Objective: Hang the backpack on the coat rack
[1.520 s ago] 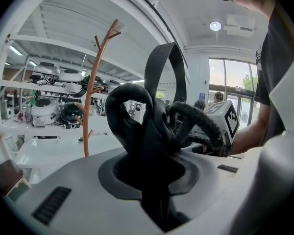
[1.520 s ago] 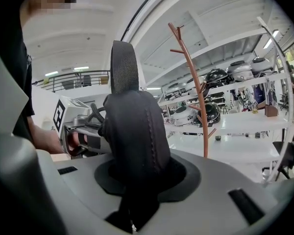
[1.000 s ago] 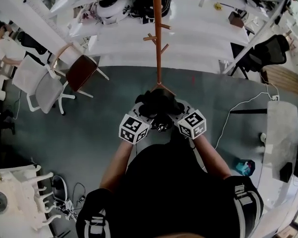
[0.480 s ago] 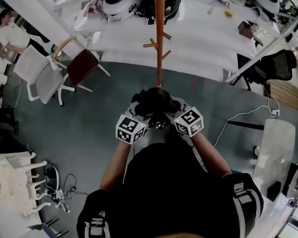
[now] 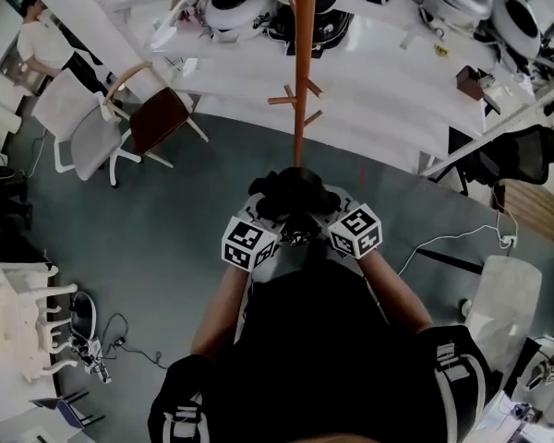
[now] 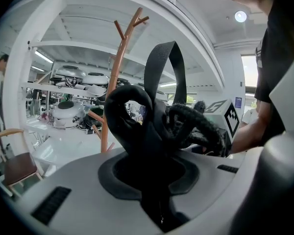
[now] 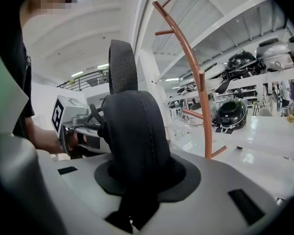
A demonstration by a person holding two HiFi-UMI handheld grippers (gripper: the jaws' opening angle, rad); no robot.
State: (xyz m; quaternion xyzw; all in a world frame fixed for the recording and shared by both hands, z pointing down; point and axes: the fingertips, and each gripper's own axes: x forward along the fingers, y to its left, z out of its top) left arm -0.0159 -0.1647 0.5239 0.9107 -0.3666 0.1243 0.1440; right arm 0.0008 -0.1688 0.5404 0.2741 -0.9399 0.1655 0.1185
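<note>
Backpack (image 5: 294, 192) is up off the grey floor (image 5: 166, 238), bunched black between both grippers right in front of the person's chest. The left gripper (image 6: 154, 180) is clamped on a thick padded strap. The right gripper (image 7: 137, 190) is clamped on the other padded strap, and a webbing loop (image 7: 122, 65) stands up above it.

Dead ahead is the coat rack (image 5: 302, 72), its orange-brown pole rising just beyond the bag, with short pegs (image 5: 291, 95) partway up. Behind it runs a white bench (image 5: 369, 72) carrying helmet-like shells (image 5: 231, 12). Off to the left sit a brown-seated chair (image 5: 152, 123) and a white office chair (image 5: 78, 141), with a person (image 5: 42, 44) beyond them. A black office chair (image 5: 512, 155) and a white cable (image 5: 443, 243) lie to the right.
</note>
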